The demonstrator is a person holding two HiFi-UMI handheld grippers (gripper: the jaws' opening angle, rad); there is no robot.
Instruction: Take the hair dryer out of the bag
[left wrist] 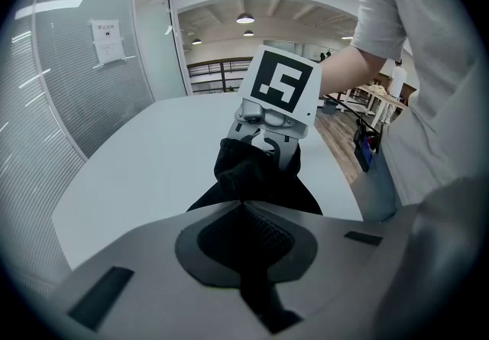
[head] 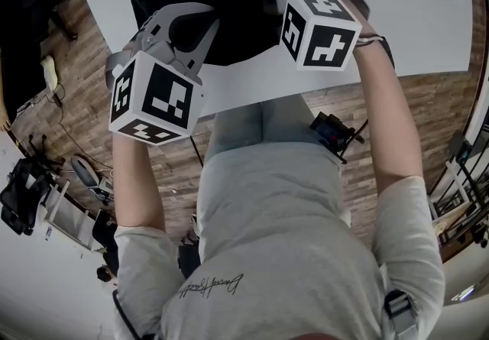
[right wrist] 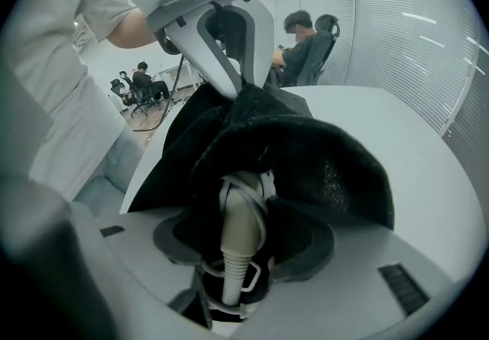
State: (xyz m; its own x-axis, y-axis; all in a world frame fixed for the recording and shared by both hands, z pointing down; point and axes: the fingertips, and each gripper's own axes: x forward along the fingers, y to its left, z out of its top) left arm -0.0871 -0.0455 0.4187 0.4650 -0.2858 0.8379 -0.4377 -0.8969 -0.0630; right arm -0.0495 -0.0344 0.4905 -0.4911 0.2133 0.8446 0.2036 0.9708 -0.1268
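Observation:
A black fabric bag (head: 229,10) lies on the white table (head: 428,10). My left gripper (head: 205,31) is shut on a fold of the bag's cloth (left wrist: 252,170), which rises in a peak from between the pads. My right gripper (right wrist: 243,254) is at the bag's mouth. The cream handle end of the hair dryer (right wrist: 241,228), with its cord wound round it, stands between the jaws, and they are closed on it. The black cloth (right wrist: 306,155) arches over the dryer and hides its upper part. Each gripper shows opposite the other: the left (right wrist: 229,86), the right (left wrist: 269,140).
The table's near edge (head: 306,82) runs just below the bag, with wooden floor (head: 435,102) beyond. Glass walls with blinds (right wrist: 428,33) line the room. People sit on chairs (right wrist: 302,40) behind the table. Gear lies on the floor (head: 30,186) at the left.

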